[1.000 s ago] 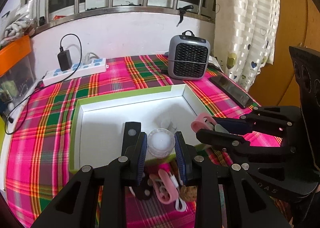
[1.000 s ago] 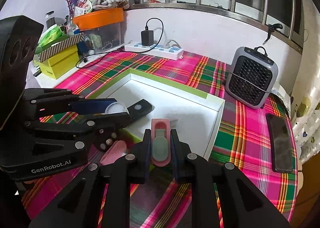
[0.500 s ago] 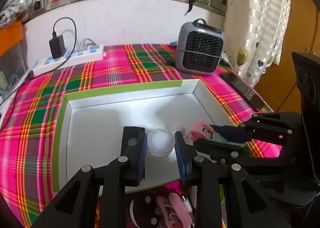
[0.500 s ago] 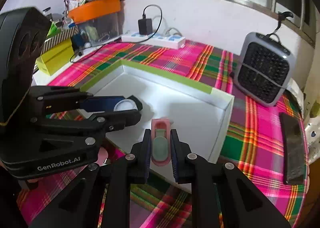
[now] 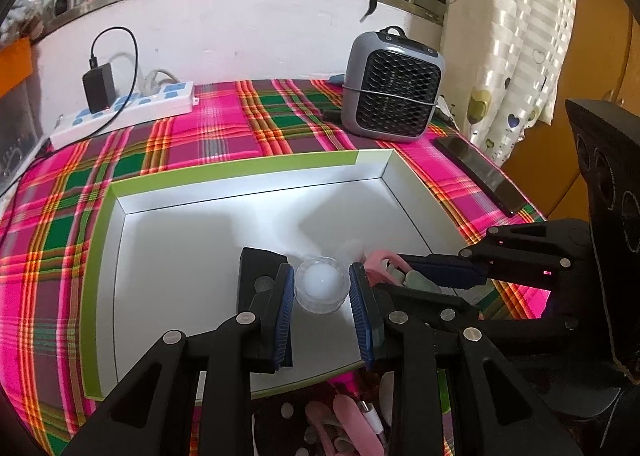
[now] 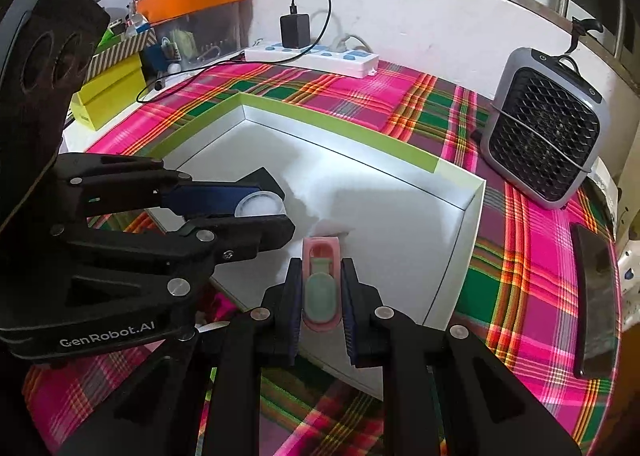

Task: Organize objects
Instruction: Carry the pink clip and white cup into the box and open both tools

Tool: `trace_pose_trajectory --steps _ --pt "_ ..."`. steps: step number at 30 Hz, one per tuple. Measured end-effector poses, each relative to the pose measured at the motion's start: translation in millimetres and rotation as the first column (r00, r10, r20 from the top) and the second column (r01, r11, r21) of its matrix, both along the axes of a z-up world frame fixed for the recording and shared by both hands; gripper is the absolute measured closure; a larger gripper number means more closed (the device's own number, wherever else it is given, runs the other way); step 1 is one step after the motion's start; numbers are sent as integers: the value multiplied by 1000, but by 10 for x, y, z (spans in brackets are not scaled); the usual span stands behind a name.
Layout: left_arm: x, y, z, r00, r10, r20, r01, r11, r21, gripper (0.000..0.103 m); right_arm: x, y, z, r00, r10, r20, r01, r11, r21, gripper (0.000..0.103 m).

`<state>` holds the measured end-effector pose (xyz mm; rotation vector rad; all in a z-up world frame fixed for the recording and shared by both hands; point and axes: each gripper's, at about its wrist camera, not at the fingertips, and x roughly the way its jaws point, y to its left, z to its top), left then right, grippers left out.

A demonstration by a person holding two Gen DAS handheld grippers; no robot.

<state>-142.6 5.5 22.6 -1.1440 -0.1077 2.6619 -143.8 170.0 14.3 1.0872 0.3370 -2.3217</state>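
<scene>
Plaid-clothed table: both grippers have sunk into the white tray (image 5: 248, 172), the left gripper (image 5: 322, 288) clamping a clear round tub (image 5: 321, 283), the right gripper (image 6: 321, 292) pinching a pink clip (image 6: 321, 256), each ready for release.

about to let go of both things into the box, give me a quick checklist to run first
1. Left gripper pads clamp the clear round container: ok.
2. Right gripper pads clamp the pink and green clip: ok.
3. Both items are over the white floor of the green-rimmed box, inside its walls: ok.
4. Box floor under both items bare, nothing to land on: ok.
5. Items resting on the floor or above it: cannot tell.
6. Room between the two grippers for the jaws to spread: cannot tell, they sit close side by side.
</scene>
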Motion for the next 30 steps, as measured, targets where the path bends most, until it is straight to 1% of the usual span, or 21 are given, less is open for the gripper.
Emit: trace_pose_trajectory --steps 3,5,9,12,19,25,30 --pt "-8 10 -9 1000 -8 5 8 1000 3 77 9 1 4 1000 -4 -8 4 1000 13 84" --pt "-17 14 -18 1000 -6 8 6 1000 1 77 15 1 5 1000 -7 -23 8 1000 25 81" --pt "-25 8 -27 1000 -5 10 5 1000 0 77 19 18 2 999 -19 -36 21 999 31 71" --pt "-16 9 -15 1000 -9 2 9 1000 2 76 31 24 16 999 -26 -38 27 999 20 67" --pt "38 -32 75 1000 4 -30 -4 1000 4 76 108 26 119 996 -45 -82 46 999 9 67" --pt "165 -89 148 999 25 -48 -24 1000 7 76 201 100 252 991 -87 -102 85 996 -28 67" --pt "309 -114 208 997 39 -63 -39 999 6 76 368 115 313 990 -90 -112 84 995 -60 67"
